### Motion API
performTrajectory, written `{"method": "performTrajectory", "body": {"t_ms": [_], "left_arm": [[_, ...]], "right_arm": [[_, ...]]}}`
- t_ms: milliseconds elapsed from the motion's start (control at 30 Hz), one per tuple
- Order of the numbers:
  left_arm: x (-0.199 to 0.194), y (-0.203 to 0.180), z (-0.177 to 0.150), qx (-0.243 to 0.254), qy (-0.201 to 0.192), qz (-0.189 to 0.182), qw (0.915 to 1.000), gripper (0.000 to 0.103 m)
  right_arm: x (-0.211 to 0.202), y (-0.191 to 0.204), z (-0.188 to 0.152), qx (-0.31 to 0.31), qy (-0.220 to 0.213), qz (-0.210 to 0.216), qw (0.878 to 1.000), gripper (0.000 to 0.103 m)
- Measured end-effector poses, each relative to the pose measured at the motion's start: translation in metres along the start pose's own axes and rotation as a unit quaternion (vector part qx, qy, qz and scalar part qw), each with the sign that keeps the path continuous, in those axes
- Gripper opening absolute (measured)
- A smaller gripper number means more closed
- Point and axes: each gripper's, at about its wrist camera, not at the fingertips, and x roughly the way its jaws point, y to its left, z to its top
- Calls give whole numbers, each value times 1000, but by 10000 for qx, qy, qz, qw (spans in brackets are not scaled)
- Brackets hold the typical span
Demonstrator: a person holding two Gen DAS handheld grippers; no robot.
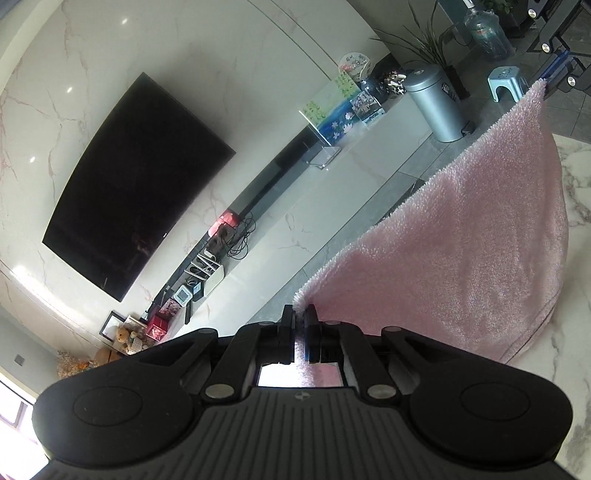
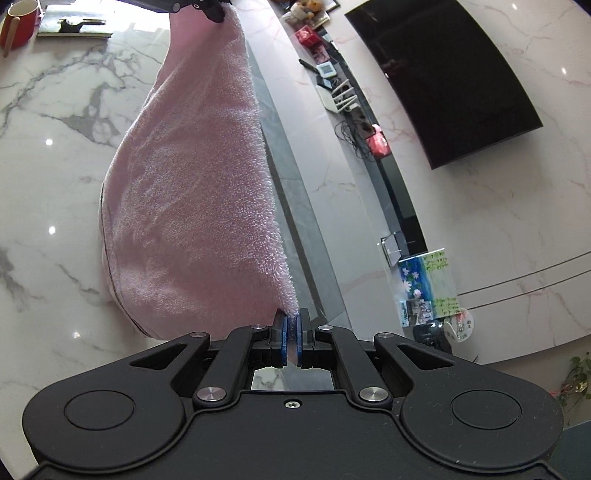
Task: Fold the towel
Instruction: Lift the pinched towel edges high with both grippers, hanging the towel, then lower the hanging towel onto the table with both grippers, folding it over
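A fluffy pink towel [image 1: 469,236] hangs stretched between both grippers above a white marble table [image 1: 576,206]. My left gripper [image 1: 300,314] is shut on one corner of it. Its far corner is pinched by my right gripper [image 1: 550,83], seen at the upper right of the left wrist view. In the right wrist view my right gripper [image 2: 291,319] is shut on its towel [image 2: 192,192] corner. The left gripper [image 2: 212,11] holds the opposite corner at the top edge. The towel's lower part sags in a loop onto the marble table [image 2: 55,147].
A red mug [image 2: 20,22] and a flat book [image 2: 74,26] sit at the table's far end. Beyond the table edge are a grey floor, a long low TV cabinet [image 1: 332,177] with clutter, a wall TV [image 1: 136,184], a metal bin [image 1: 437,107] and a small stool [image 1: 506,83].
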Motion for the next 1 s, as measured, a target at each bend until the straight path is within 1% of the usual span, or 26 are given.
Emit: {"method": "performTrajectory", "body": {"t_ms": [67,167,233,300,367,467,600,667,767,833,1000], "left_arm": [[4,6,10,30,-86,130,9999,3],[0,16,16,-24,-227,216,9995,3],[-2,19,16,-58,-289,211,9993,3],[-2,15,10,15,-331,148,9993,3],[-5,4,-3,135,-311,15,9994,3],[-12,-18,-27,402,-317,-200,9985,3],[-25,-48,-63,689,-257,-610,9954,3],[-35,-71,-88,811,-147,-902,9925,3],[-51,-97,-121,946,-15,-1325,9867,3],[-59,-112,-141,991,71,-1563,9827,3],[-77,-145,-193,997,316,-2226,9693,3]], "right_arm": [[5,-10,3,82,-15,-150,9999,2],[7,-25,6,206,-54,-352,9992,2],[5,-27,5,152,-56,-360,9992,2],[4,-23,1,97,-18,-289,9995,2],[3,-14,-4,-4,5,-180,9998,2],[-1,10,-20,-111,96,114,9998,2],[-7,59,-45,-312,249,698,9968,2],[-10,79,-55,-363,299,930,9946,2],[-17,120,-74,-336,373,1410,9887,2],[-22,141,-83,-298,388,1639,9853,2],[-32,194,-106,-123,445,2228,9738,2]]}}
